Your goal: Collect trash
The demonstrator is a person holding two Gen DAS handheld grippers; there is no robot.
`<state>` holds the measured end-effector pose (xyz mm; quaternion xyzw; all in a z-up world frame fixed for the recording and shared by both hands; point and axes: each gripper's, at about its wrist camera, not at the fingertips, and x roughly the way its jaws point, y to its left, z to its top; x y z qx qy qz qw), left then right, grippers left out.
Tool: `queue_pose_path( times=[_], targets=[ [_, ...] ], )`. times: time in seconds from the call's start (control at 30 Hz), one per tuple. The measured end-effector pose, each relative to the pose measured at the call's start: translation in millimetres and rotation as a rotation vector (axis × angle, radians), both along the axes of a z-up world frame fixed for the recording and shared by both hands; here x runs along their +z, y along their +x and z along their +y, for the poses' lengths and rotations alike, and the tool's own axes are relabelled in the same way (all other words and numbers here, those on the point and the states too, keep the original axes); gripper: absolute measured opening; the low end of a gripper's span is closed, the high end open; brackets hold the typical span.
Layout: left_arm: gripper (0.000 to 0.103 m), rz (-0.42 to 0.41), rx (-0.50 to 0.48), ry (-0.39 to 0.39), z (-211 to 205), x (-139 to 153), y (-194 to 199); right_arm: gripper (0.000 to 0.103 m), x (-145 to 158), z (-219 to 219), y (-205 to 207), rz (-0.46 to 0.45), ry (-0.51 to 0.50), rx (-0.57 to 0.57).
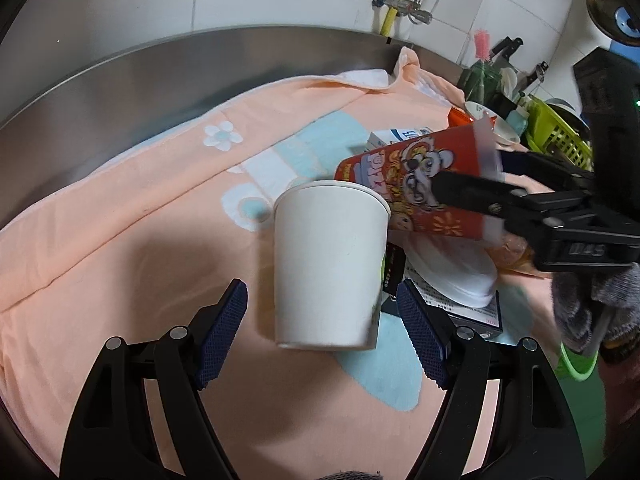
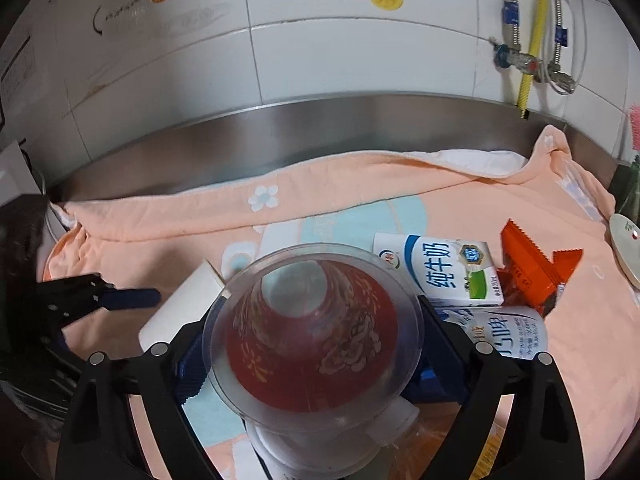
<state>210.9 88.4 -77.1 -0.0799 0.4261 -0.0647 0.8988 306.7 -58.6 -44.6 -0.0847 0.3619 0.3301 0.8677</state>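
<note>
A white paper cup (image 1: pixel 328 264) stands upright on the peach towel (image 1: pixel 120 220), between the open fingers of my left gripper (image 1: pixel 324 336), which do not touch it. My right gripper (image 2: pixel 316 344) is shut on a red printed plastic cup (image 2: pixel 312 328) with a clear rim, held on its side, its base end next to the white cup's rim. That red cup (image 1: pixel 416 188) and the right gripper (image 1: pixel 476 188) also show in the left wrist view. The white cup (image 2: pixel 184 304) shows left of the red cup in the right wrist view.
A milk carton (image 2: pixel 444 272), an orange wrapper (image 2: pixel 532 264) and a white can (image 2: pixel 504 336) lie on the towel at right. A white lid (image 1: pixel 456 272) and a dark box (image 1: pixel 476 312) lie under the red cup. A green dish rack (image 1: pixel 560 132) stands far right. A steel backsplash (image 2: pixel 280 140) runs behind.
</note>
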Motion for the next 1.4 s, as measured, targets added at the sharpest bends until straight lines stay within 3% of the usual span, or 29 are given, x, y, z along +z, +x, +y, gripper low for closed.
queue_pose_path(
  times=[0.33,0.4,0.47,0.53,0.87,1.4],
  targets=[
    [0.076,0.039,-0.006,0.017,-9,-9,29,0.086,23,-21,-15,-0.030,0.047,-0.045],
    [0.074,0.051,-0.001,-0.001,-8,-12,32,0.086,28,-25,-17,-0.031,0.060,-0.049],
    [0.065,0.053,-0.003,-0.007,-8,-14,32,0.086,34,-28,-21,-0.040,0.060,-0.051],
    [0.064,0.048,-0.002,-0.008,-9,-13,31,0.086,37,-29,-25,-0.046,0.061,-0.052],
    [0.062,-0.019,-0.019,-0.022,-14,9,3,0.086,58,-45,-52,-0.063,0.082,-0.064],
    [0.062,-0.086,-0.058,-0.034,-27,42,-40,0.086,65,-59,-109,-0.082,0.046,-0.049]
  ],
)
